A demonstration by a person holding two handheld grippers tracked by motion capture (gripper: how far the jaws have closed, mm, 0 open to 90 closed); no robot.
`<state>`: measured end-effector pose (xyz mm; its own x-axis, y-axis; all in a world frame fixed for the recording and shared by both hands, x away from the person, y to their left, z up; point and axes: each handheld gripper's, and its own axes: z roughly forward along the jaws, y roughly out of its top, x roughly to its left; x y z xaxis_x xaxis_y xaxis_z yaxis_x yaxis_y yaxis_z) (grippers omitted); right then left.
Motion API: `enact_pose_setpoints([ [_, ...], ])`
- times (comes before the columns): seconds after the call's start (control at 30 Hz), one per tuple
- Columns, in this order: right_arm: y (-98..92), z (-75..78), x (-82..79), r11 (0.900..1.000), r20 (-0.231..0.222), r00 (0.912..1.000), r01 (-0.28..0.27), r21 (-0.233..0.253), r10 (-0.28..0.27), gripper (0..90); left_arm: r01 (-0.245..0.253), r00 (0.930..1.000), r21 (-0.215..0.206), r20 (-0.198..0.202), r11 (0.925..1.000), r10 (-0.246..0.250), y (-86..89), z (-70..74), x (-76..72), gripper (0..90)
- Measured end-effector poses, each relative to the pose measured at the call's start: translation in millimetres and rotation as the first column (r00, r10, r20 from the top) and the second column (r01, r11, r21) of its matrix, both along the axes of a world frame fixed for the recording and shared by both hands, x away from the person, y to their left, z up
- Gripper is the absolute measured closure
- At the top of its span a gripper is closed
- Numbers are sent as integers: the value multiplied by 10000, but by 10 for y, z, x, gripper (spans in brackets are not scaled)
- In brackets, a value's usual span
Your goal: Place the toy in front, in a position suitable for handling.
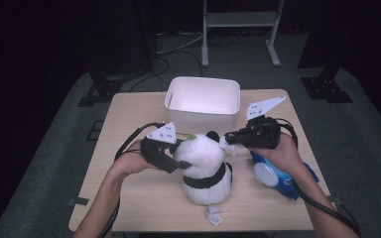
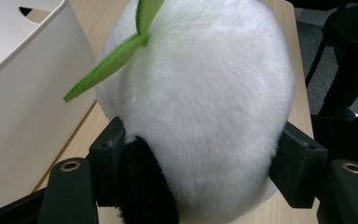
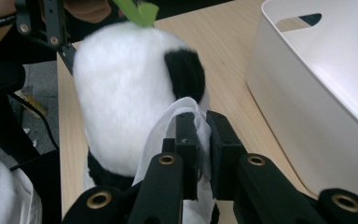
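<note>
Squeezing the plush panda (image 2: pixel 200 107), your left gripper (image 2: pixel 200 163) had its jaws spread wide around the white head, one jaw against the black ear (image 2: pixel 142 182), the other on the far cheek. A green felt leaf (image 2: pixel 114 58) stuck up beyond the jaws, and the white bin (image 2: pixel 23 93) sat off the left jaw. Your right gripper (image 3: pixel 203 140) had its jaws pinched nearly closed on a white cloth (image 3: pixel 161 135), held right against the panda's head just ahead of the jaw tips; whether the cloth was loose or sewn on, hard to tell. From above, the panda (image 1: pixel 203 166) sat on the table (image 1: pixel 129 119) between both grippers, with a blue item (image 1: pixel 273 176) under your right hand (image 1: pixel 278 153).
</note>
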<state>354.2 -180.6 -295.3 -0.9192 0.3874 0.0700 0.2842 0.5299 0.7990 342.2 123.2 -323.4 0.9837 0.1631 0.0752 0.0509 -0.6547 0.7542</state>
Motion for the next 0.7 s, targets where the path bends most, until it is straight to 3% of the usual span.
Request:
enact_pose_setpoints([
  [0.3, 53, 111, -18, 10000, 273, 9996, -53, -42, 54, 831, 165, 9999, 56, -19, 9998, -165, -114, -2, -22, 311],
  [0.43, 167, 209, -35, 9993, 445, 9983, -365, -112, 369, 830, 259, 9996, 143, -80, 9996, -258, -182, -3, -25, 311],
  [0.57, 335, 229, -48, 9956, 502, 9956, -768, -536, 795, 829, 221, 9996, 287, -169, 9993, -216, -200, 9, -24, 307],
  [0.7, 375, 162, -60, 9917, 355, 9941, -994, -816, 1026, 831, 211, 9991, 336, -372, 9992, -199, -176, 1, -8, 268],
])
